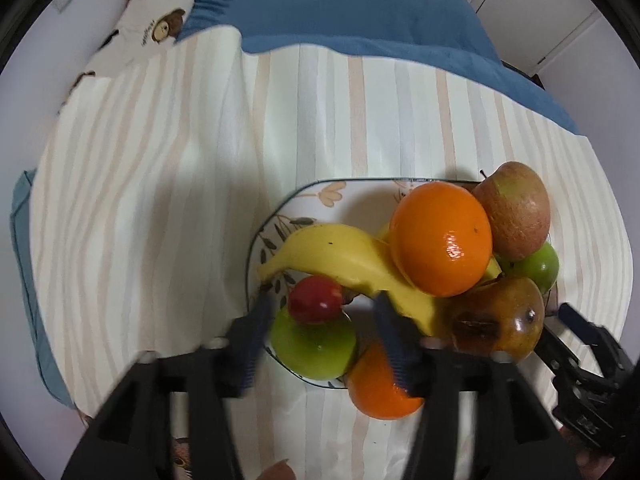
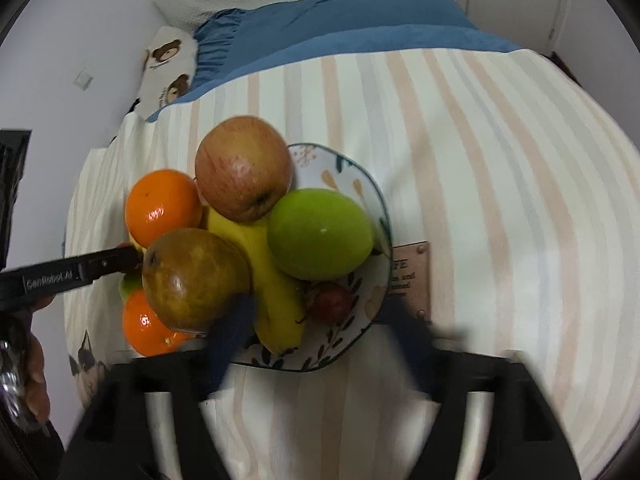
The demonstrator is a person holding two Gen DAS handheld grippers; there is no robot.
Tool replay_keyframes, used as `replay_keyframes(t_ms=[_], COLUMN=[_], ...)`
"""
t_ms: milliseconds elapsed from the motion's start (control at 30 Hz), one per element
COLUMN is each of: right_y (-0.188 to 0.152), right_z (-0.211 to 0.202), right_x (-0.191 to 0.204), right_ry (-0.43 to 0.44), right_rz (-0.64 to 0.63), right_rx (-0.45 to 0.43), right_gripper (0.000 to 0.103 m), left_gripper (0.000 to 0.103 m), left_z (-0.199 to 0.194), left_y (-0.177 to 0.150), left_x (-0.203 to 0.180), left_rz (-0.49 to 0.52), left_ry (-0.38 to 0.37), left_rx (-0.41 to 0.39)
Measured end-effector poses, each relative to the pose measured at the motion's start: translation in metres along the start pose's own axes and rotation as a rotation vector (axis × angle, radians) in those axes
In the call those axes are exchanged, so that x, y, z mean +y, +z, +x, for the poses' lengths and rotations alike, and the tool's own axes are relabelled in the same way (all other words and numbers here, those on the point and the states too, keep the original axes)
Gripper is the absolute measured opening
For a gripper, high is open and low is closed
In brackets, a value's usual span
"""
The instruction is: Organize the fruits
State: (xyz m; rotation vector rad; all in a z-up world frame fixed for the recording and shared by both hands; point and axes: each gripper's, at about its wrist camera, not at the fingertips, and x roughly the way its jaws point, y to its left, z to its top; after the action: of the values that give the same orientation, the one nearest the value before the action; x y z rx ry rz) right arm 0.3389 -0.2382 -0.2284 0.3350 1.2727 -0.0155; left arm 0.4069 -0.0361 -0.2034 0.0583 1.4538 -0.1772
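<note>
Two oranges (image 2: 163, 206), three apples (image 2: 244, 168), one banana (image 1: 344, 258) crowd the plate (image 2: 360, 176); both grippers' fingers (image 1: 256, 336) spread.

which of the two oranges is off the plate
The lower orange nearest the left gripper sits on the striped cloth against the plate rim; the other orange is piled on the fruit.

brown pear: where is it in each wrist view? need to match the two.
Left wrist: brown pear sits low right, at the plate's near-right edge, just below the big orange.
Right wrist: brown pear sits left of centre, against the banana, above the right tongs' left finger.
Shared landmark: the red-green apple at the far side of the pile.
</note>
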Motion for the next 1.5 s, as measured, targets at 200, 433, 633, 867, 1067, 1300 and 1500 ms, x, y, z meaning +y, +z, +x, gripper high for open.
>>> replay_keyframes(t_ms=[200, 433, 633, 867, 1067, 1300, 1500], right_y=[0.0, -0.01, -0.024, -0.046, -0.081, -0.144, -0.171], right_z=[-0.034, -0.079, -0.114, -0.162, -0.208, -0.269, -0.287], right_x=[0.009, 0.023, 0.025, 0.032, 0.044, 0.064, 0.067], right_ry=[-0.048, -0.148, -0.181, -0.172, -0.133, -0.082, -0.037], right_rz=[0.005, -0.039, -0.065, -0.079, -0.096, -0.146, -0.151], right_rx=[-0.063, -0.148, -0.188, -0.241, -0.289, -0.351, -0.348], right_gripper=[0.096, 0.098, 0.098, 0.098, 0.098, 0.098, 0.098], left_gripper=[0.096, 0.096, 0.096, 0.096, 0.096, 0.096, 0.096], left_z=[-0.03, -0.07, -0.098, -0.132, -0.17, -0.209, -0.214], left_y=[-0.02, -0.051, -0.066, -0.096, -0.154, -0.22, -0.232], left_x=[-0.008, -0.012, -0.014, -0.017, -0.005, -0.001, 0.005], left_rz=[0.02, 0.016, 0.006, -0.005, -0.048, -0.084, -0.094], left_ry=[0.075, 0.1, 0.092, 0.091, 0.094, 0.103, 0.064], left_rx=[-0.095, -0.199, -0.269, -0.327, -0.385, -0.428, -0.436])
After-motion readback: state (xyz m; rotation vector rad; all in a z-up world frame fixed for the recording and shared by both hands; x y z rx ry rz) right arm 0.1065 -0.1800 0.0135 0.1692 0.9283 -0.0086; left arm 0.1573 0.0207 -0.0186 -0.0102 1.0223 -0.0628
